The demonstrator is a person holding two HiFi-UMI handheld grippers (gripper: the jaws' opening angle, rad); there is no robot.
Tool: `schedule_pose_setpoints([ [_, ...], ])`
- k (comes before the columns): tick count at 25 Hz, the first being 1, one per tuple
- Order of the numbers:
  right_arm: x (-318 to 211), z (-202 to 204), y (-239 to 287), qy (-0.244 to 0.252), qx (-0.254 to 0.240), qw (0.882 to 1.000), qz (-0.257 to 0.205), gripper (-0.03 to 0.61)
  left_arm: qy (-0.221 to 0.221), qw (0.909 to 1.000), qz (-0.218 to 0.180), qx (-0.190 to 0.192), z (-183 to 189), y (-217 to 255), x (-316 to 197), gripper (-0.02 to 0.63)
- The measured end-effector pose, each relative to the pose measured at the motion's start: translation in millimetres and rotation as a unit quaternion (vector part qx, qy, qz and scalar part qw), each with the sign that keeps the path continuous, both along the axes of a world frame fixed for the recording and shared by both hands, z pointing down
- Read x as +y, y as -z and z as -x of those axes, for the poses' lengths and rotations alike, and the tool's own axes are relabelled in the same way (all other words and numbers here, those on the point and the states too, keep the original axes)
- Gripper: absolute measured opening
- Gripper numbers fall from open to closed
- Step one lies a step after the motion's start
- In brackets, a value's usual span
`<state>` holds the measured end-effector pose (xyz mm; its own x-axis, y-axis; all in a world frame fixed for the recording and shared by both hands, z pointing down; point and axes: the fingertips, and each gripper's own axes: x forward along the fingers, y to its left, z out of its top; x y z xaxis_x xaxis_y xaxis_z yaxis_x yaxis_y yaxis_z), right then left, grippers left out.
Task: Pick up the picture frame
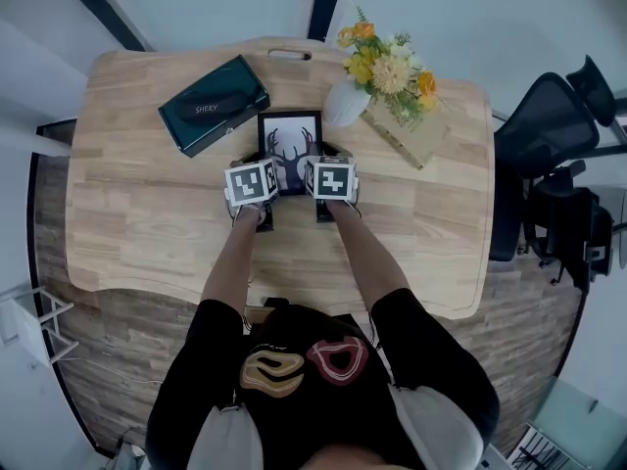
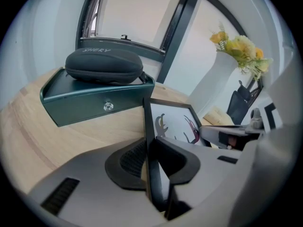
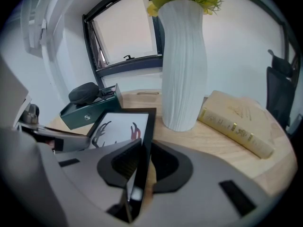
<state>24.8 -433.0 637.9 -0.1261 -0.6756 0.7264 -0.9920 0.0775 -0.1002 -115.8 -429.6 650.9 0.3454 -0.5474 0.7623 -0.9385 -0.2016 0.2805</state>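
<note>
An office: wooden desk (image 1: 127, 194), black swivel chair (image 1: 549, 130) beside it.

Black short-sleeved shirt (image 1: 294, 355) in shot, tan and red loop shapes printed across it. Left gripper (image 2: 150, 149) and right gripper (image 3: 141, 161): pale grey shells, black ribbed pads (image 2: 133, 159), each topped by a white cube (image 1: 252, 182) with black square markers.

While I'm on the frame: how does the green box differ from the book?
The green box is dark teal; the book is pale tan with gilt marks. The box carries a dark rounded case; the book's cover is bare. The box lies left of the picture frame, the book right of the vase. Both lie flat on the wooden table.
</note>
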Motion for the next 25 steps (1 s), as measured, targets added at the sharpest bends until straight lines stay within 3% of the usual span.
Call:
schedule_pose_setpoints([
  [7, 8.1, -4.2, 27.5, 0.007, 0.005, 1.000, -0.025, 0.072, 0.003, 0.9998, -0.017, 0.008, -4.6, 23.9, 8.5, 0.077],
  [25, 42.2, -9.6, 100.3, 0.031, -0.014, 0.994, -0.109, 0.072, 0.015, 0.9944, -0.104, 0.012, -10.3, 98.8, 43.8, 0.077],
])
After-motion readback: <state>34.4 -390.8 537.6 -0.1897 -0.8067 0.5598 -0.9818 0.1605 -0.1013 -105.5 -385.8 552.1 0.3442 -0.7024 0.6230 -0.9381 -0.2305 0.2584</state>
